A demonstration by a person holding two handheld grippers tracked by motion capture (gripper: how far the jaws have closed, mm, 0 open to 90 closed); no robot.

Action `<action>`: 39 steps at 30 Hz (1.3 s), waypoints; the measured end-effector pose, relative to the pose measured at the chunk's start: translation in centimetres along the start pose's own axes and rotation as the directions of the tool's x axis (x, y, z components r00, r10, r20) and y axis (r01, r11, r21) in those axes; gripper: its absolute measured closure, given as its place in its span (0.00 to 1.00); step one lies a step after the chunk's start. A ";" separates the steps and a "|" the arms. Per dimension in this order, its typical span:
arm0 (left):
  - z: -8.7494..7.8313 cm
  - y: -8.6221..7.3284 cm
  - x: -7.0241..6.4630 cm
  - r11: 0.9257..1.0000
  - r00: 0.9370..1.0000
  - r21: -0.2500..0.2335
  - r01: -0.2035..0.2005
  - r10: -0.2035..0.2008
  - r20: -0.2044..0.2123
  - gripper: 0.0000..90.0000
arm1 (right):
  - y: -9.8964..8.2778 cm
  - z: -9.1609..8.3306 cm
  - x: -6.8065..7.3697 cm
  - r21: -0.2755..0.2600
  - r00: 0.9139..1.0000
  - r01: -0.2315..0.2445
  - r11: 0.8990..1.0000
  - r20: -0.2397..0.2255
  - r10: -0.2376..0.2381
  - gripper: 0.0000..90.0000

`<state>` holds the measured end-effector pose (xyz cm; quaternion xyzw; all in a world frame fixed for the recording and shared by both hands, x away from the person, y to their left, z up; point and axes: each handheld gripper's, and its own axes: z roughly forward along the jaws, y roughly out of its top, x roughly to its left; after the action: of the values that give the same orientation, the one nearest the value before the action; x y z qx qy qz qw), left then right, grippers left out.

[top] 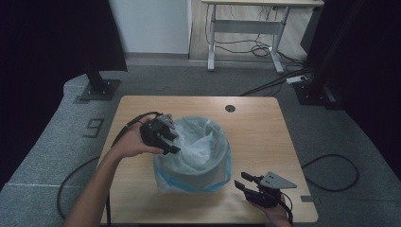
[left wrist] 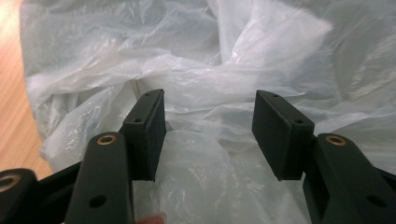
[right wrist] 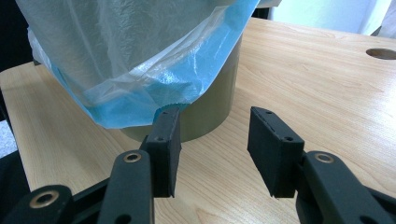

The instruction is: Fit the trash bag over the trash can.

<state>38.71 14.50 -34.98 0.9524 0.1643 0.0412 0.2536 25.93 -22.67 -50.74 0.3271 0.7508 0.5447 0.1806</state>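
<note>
High view: a bin (top: 194, 177) stands near the middle of the wooden table (top: 265, 137), lined with a translucent plastic bag (top: 201, 142) whose blue-tinted hem is folded outward over the rim and hangs down the bin's wall. The left gripper (top: 172, 142) sits over the bin's left rim, pointed into the opening; its placement suggests the loose film inside is being pressed down or spread so that the liner seats against the wall. Left gripper view: the jaws stand apart with crumpled film (left wrist: 210, 93) behind and below them, and nothing is pinched between the pads. The right gripper (top: 246, 184) rests low by the table's near right corner, just beside the bin's base, apparently waiting. Right gripper view: its jaws are likewise parted and empty, facing the overhanging hem (right wrist: 154, 93) and the bin's wall (right wrist: 210, 112).
</note>
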 end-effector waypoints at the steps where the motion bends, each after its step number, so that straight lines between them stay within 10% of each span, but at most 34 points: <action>1: 0.2 0.1 0.0 1.000 1.000 0.007 -0.002 0.002 -0.005 0.49 | 0.0 0.0 0.0 0.001 1.000 0.000 1.000 0.001 0.000 0.59; 10: 1.7 0.5 0.2 0.996 1.000 0.091 -0.012 0.014 -0.017 0.49 | 0.0 -0.1 -0.1 -0.004 1.000 0.000 1.000 0.004 0.000 0.59; 24: -0.9 -0.4 -1.2 0.994 0.999 -0.108 -0.019 0.016 -0.030 0.43 | 0.1 -0.2 -0.1 -0.008 1.000 0.003 1.000 0.006 -0.003 0.59; 39: -0.1 1.9 0.0 0.995 1.000 -0.096 -0.025 0.024 -0.009 0.42 | 0.0 -0.2 -0.3 -0.009 1.000 -0.005 1.000 0.007 0.006 0.59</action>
<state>39.26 12.99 -33.92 0.9408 0.1514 0.0559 0.2979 26.00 -23.03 -50.64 0.3301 0.7469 0.5474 0.1830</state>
